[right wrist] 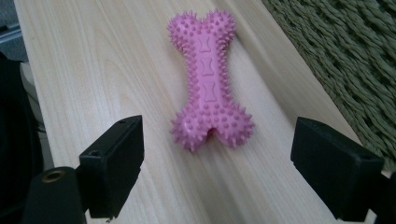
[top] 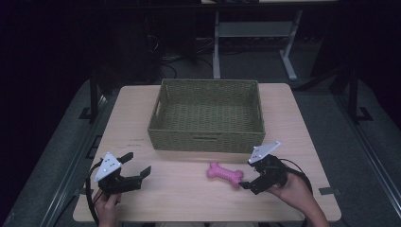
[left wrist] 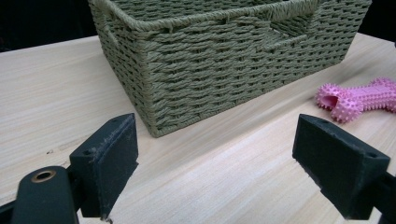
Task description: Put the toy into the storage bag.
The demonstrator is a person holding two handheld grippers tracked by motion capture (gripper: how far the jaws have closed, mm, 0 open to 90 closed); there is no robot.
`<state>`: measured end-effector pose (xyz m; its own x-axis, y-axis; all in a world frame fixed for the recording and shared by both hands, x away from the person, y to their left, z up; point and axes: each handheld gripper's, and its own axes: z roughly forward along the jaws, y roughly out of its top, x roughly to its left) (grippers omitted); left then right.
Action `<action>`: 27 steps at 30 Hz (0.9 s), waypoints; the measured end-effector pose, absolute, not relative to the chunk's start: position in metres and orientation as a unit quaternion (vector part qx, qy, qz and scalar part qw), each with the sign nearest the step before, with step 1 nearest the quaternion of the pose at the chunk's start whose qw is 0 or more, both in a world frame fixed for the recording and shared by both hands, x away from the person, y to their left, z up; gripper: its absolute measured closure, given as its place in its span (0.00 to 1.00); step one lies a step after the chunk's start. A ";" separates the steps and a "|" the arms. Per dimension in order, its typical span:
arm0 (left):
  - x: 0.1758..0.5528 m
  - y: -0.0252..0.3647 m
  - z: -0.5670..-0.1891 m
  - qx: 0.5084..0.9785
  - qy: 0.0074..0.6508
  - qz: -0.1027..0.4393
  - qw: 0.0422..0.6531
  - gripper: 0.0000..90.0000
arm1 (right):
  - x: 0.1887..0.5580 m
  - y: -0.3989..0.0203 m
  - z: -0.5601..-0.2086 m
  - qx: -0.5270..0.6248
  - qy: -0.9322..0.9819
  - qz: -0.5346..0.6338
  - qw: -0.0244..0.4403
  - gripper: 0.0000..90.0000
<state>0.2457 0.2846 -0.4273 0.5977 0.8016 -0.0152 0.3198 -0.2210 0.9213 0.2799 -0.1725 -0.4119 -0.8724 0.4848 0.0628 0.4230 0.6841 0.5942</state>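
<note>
A pink spiky bone-shaped toy (top: pixel 225 173) lies flat on the wooden table (top: pixel 189 194), in front of a woven green basket (top: pixel 208 142). My right gripper (top: pixel 246 178) is open just right of the toy; in the right gripper view the toy (right wrist: pixel 208 84) lies just ahead of the gap between the jaws, untouched. My left gripper (top: pixel 138 163) is open at the table's front left, holding nothing. In the left gripper view the basket (left wrist: pixel 219 60) fills the top and the toy (left wrist: pixel 357 99) sits at the right.
The basket holds nothing that I can see and takes up the table's far middle. Bare wood (top: pixel 184 189) lies between the two grippers. Beyond the table stands a grey desk frame (top: pixel 250 33) on a dark floor.
</note>
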 end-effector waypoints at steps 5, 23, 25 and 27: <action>0.246 0.285 -0.427 0.743 0.377 0.242 0.496 0.15 | 0.288 -0.160 -0.412 0.232 0.924 0.302 0.041 0.19; 0.247 0.284 -0.427 0.743 0.376 0.242 0.498 0.15 | 0.307 -0.124 -0.418 0.193 0.944 0.267 0.015 0.20; 0.247 0.284 -0.427 0.743 0.375 0.242 0.498 0.15 | 0.309 -0.122 -0.419 0.192 0.945 0.266 0.015 0.21; 0.247 0.285 -0.427 0.744 0.375 0.242 0.498 0.15 | 0.310 -0.119 -0.420 0.186 0.947 0.261 0.014 0.23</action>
